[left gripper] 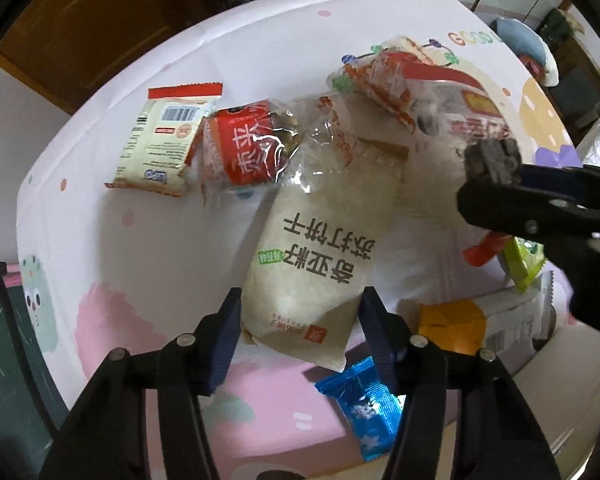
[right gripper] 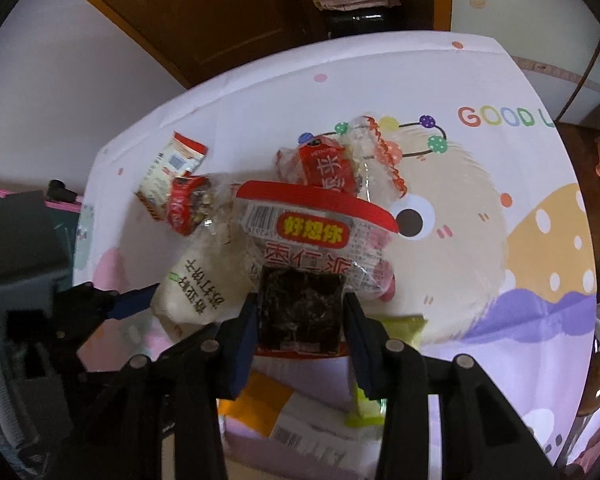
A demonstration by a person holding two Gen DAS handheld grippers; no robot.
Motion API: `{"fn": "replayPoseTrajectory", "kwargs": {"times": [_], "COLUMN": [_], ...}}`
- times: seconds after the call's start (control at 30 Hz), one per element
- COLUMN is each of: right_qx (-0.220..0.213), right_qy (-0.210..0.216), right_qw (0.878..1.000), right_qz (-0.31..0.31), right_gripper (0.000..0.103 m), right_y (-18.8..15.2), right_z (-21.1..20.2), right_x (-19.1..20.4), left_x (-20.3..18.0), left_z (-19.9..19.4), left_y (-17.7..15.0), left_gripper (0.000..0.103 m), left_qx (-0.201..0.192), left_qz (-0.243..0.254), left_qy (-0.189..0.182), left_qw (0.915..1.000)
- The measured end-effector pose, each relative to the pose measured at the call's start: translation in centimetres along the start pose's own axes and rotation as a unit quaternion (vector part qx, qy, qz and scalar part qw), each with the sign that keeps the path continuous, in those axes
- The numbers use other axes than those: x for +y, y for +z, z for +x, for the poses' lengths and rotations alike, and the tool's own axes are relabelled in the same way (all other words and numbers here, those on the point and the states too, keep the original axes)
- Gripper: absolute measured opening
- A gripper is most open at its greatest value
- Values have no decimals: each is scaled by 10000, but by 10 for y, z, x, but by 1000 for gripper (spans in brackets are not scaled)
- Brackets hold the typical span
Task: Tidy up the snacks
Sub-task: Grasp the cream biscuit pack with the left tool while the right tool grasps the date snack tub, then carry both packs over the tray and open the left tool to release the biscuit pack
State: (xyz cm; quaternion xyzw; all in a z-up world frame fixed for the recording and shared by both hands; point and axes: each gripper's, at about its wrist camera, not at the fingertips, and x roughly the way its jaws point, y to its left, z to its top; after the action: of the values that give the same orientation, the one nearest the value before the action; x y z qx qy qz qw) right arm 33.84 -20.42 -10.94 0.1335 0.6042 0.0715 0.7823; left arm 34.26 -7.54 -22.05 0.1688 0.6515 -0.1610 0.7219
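My left gripper [left gripper: 300, 320] clamped the matte, pillow-shaped cracker pack [left gripper: 320, 248] lying on the glossy tablecloth [left gripper: 100, 200]; my right gripper [right gripper: 300, 312] pinched a dark crinkly packet [right gripper: 300, 308] above the pile.

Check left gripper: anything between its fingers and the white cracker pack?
Nothing visible. The left gripper already straddles the near end of the white cracker pack, pads at both its sides. The right gripper holds a dark snack off to one side.
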Motion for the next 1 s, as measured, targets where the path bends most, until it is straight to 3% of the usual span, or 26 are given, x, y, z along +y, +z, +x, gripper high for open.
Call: {"fn": "replayPoseTrajectory", "kwargs": {"times": [0.3,0.6,0.8,1.0], "right_qx": [-357,-755,-1322,-1997], "right_qy": [381,630,612,451], "right_qw": [9986,9949,9865,9689], "right_qz": [25,-224,-750,-1390], "right_gripper": [40,40,40,41], "right_y": [-23,-61,-111,-182], "right_z": [-50,-107,-173,-232], "right_x": [3,22,45,72], "left_x": [7,-17,-20,-27], "left_z": [-61,-137,-220,-278], "left_y": [-27,-84,-153,-225], "left_gripper": [54,54,54,54], "left_qx": [-484,-1149,-1924,-2660], "left_qz": [-68,37,-82,-260], "left_qy": [-293,-470,-605,-507], "left_qw": [9984,9923,9794,9623]}}
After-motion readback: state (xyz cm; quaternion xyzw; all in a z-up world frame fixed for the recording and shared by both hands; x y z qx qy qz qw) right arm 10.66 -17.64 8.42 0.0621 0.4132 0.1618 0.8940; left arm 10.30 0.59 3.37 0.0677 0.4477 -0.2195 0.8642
